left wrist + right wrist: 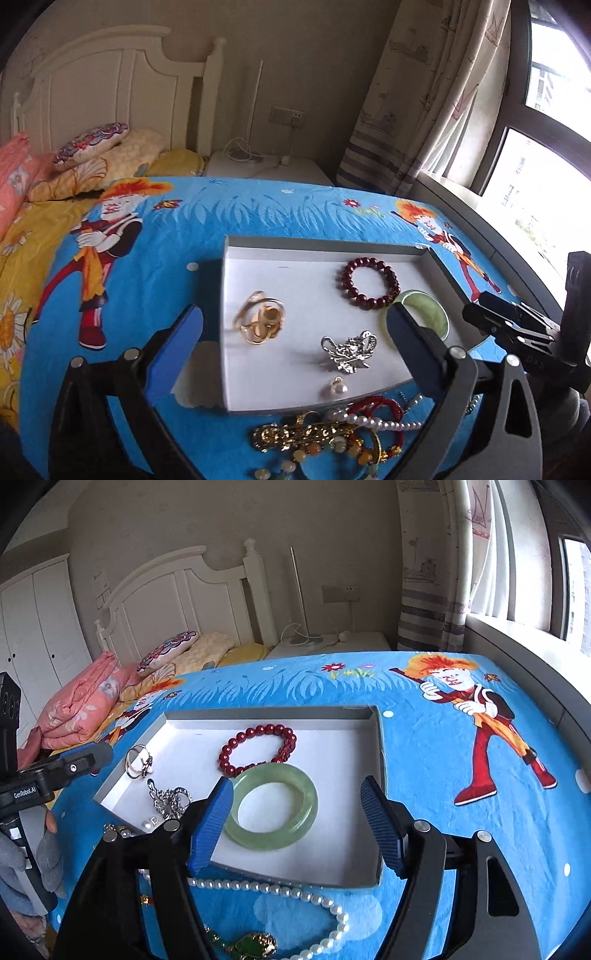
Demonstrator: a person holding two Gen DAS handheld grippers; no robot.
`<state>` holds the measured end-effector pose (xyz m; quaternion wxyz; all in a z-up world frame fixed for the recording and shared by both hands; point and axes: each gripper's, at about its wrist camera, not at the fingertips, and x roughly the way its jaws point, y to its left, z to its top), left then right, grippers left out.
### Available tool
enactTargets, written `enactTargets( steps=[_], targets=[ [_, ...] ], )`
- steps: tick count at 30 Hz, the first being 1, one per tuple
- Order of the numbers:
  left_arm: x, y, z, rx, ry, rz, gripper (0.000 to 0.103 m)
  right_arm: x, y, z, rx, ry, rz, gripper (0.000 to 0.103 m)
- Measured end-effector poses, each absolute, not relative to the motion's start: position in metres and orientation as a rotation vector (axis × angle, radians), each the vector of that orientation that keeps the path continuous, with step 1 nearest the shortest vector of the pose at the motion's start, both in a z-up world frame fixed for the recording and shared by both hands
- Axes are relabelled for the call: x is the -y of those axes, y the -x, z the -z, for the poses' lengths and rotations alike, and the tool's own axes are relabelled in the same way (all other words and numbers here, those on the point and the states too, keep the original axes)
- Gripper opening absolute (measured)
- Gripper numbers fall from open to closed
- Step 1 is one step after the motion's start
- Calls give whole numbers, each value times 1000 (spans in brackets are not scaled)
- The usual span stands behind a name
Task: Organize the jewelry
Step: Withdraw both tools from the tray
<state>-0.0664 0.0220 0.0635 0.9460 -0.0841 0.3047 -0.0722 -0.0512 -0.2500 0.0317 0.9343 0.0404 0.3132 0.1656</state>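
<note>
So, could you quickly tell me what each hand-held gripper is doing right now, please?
Left hand-held gripper: open, holding nothing.
Right hand-held gripper: open, holding nothing; jade bangle lies between its fingers.

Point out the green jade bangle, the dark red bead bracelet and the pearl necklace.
green jade bangle (295, 775): right wrist view, far side of its ring.
dark red bead bracelet (347, 269): left wrist view, beads on its left.
pearl necklace (258, 887): right wrist view, strand below the tray.

Right wrist view: white lettering "GenRobot.AI" legible on the black body of the left gripper (99, 755), at the frame's left edge. No other text readable in either view.
</note>
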Motion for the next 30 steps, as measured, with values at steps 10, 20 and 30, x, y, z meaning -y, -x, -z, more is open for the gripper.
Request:
enactTargets(
  steps=[10,20,30],
  targets=[
    [-48,97,-47,-633,223,145,100,251,74,-28,-634,-100,-371,73],
    [-41,91,-47,-654,223,201,100,236,90,-34,-602,-63,-429,72],
    [-31,73,-55,-768,203,360,73,225,93,-39,-577,-45,-492,46]
  ],
)
